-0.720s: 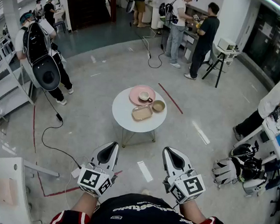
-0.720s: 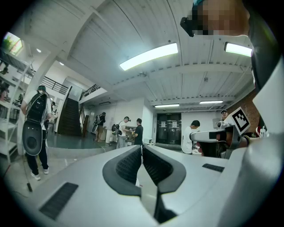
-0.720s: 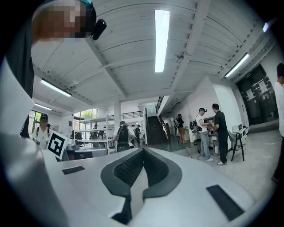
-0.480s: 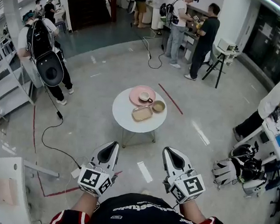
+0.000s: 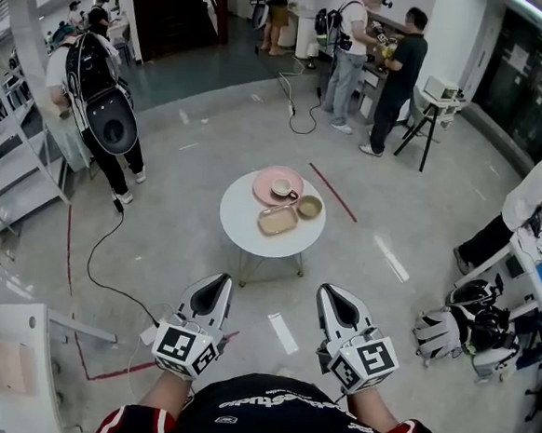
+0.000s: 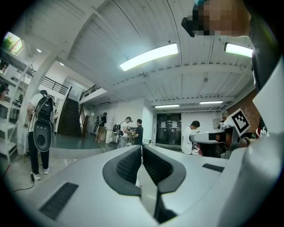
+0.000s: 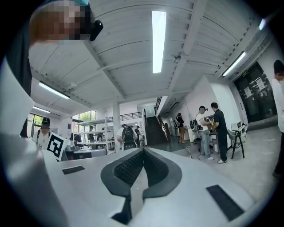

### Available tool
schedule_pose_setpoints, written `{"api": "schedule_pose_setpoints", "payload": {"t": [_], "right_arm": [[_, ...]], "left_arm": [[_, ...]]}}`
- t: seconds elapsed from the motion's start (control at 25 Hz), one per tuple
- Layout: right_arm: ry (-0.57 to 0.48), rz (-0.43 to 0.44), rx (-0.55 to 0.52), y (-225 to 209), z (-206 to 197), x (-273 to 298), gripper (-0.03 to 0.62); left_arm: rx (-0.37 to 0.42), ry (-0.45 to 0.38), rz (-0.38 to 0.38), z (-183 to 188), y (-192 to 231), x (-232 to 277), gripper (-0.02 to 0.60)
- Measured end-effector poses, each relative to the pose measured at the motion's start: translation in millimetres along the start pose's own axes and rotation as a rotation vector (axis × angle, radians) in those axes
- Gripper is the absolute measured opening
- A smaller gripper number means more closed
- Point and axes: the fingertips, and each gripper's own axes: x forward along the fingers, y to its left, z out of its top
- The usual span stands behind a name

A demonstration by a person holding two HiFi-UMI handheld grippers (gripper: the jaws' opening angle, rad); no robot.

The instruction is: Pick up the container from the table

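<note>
HALL BEFORE THE PICKUP: A wide grey floor (image 5: 188, 204) lies between the wearer of the head camera and a round white desk (image 5: 242, 232) that stands alone in mid-hall, well apart from both hand-held tools. The left gripper (image 5: 219, 280) and the right gripper (image 5: 329, 290) are held level and side by side at the waist. This looks like a carrying posture for the walk-up rather than a reach.

In the gripper views the ribbed fingers (image 6: 126, 166) of the left and the fingers (image 7: 126, 170) of the right are pressed together with nothing between them. They would have to part before any grasp.

On the desk, a pink plate (image 5: 262, 184) sits at the far edge. The task's tan, shallow container (image 5: 276, 221) lies toward the near edge, just beside the plate. Its near side is free of the other dishes and so open to an approach from the wearer's side. A small brown bowl (image 5: 308, 206) rests at the right edge, close by the container. A white cup (image 5: 281, 187) stands on the plate, as on a saucer.

The pickup appears not yet begun. The marker cube (image 5: 178, 347) on each gripper bears only a black-and-white square pattern, and the white lettering on the wearer's dark shirt (image 5: 275, 407) is too small to read.
</note>
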Motion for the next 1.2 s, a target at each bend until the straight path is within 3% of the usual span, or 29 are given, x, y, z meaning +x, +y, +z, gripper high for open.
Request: {"api": "schedule_pose_setpoints", "payload": {"t": [0.72, 1.2], "right_arm": [[0.014, 0.02, 0.014, -20.2, -1.3, 1.6, 0.015], [0.008, 0.039, 0.044, -65.0, 0.2, 3.1, 0.015]], "left_arm": [[-0.008, 0.021, 0.019, -7.9, -9.4, 12.0, 0.032], [-0.003, 0.036, 0.042, -13.8, -26.2, 47.3, 0.032]]}}
